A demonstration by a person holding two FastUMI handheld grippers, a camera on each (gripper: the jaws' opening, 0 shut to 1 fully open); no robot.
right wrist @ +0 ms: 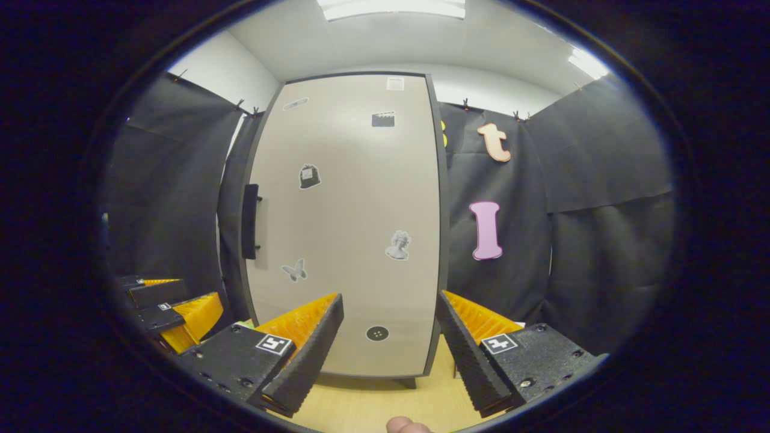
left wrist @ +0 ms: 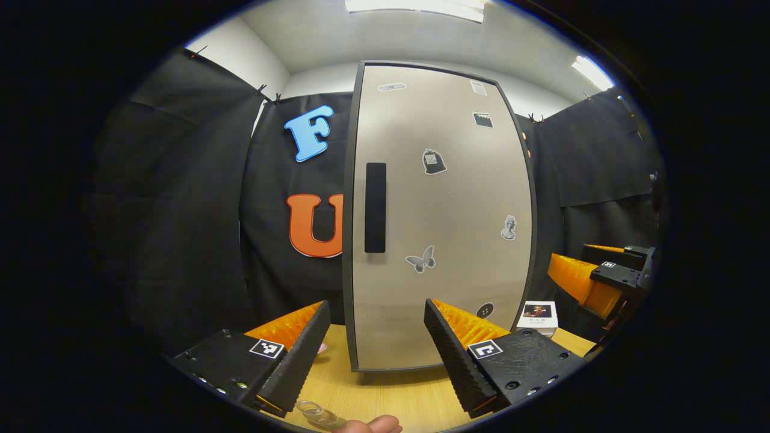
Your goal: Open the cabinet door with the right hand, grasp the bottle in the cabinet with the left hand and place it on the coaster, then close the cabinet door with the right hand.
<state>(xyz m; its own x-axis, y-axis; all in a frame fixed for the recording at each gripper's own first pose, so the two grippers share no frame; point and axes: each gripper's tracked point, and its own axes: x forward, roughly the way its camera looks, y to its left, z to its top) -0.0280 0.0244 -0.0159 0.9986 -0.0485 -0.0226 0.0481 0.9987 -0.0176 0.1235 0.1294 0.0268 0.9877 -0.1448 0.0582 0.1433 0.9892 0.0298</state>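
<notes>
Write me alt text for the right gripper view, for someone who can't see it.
A tall grey cabinet with its door shut stands on a wooden table, its dark handle on the left edge and stickers on its front. The right gripper faces it with jaws open, holding nothing; the left gripper shows at lower left.

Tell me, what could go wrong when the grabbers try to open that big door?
The cabinet door is shut, and its thin black handle sits at the far edge, so the right gripper, jaws open, might slip off it. The door could swing toward the left gripper waiting in front. A small clear object on the table near the left gripper could get knocked.
</notes>
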